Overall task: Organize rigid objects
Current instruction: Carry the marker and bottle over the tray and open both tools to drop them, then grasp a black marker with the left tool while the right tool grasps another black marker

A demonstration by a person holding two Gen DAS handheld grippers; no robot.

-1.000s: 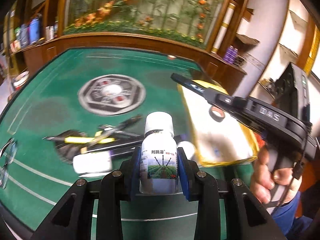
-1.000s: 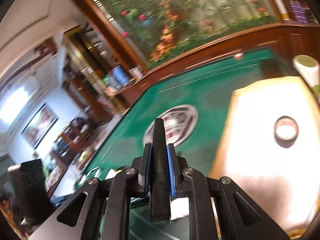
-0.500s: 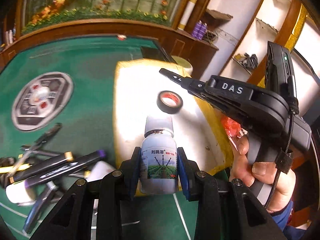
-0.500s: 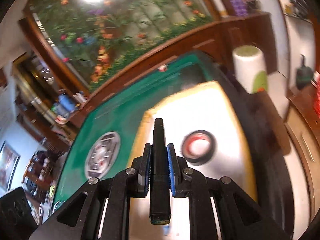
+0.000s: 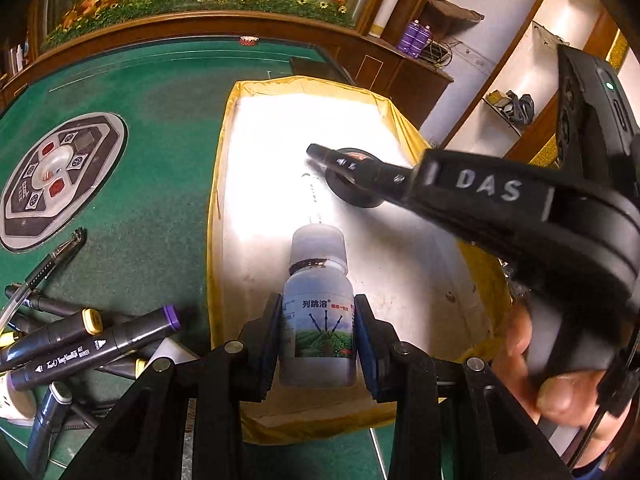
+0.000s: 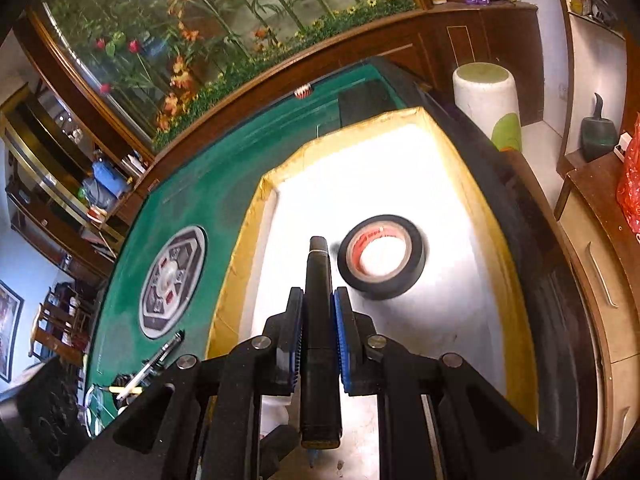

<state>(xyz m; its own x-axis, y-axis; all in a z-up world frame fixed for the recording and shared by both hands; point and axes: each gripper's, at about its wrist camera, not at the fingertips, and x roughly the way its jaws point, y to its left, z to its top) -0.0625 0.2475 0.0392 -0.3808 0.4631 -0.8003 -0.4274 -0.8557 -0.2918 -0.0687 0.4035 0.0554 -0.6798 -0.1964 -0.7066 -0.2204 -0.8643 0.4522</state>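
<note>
My left gripper (image 5: 318, 330) is shut on a small white bottle (image 5: 318, 312) with a green label, held upright over the near end of a white tray with a yellow rim (image 5: 218, 184). My right gripper (image 6: 316, 332) is shut on a black marker (image 6: 319, 280) that points forward over the same tray (image 6: 248, 240). The marker tip (image 5: 320, 152) shows in the left wrist view beside a roll of black tape (image 5: 352, 194). The tape (image 6: 380, 256) lies flat in the tray, just right of the marker tip.
Several markers and pens (image 5: 72, 336) lie piled on the green table (image 5: 152, 184) left of the tray. A round grey control panel (image 5: 56, 176) is set in the table's middle. A white stool (image 6: 486, 100) stands beyond the table's right edge.
Both grippers have swung right from the green felt to over the tray. The right gripper's marker has come close to the tape roll. Both grips are unchanged.
</note>
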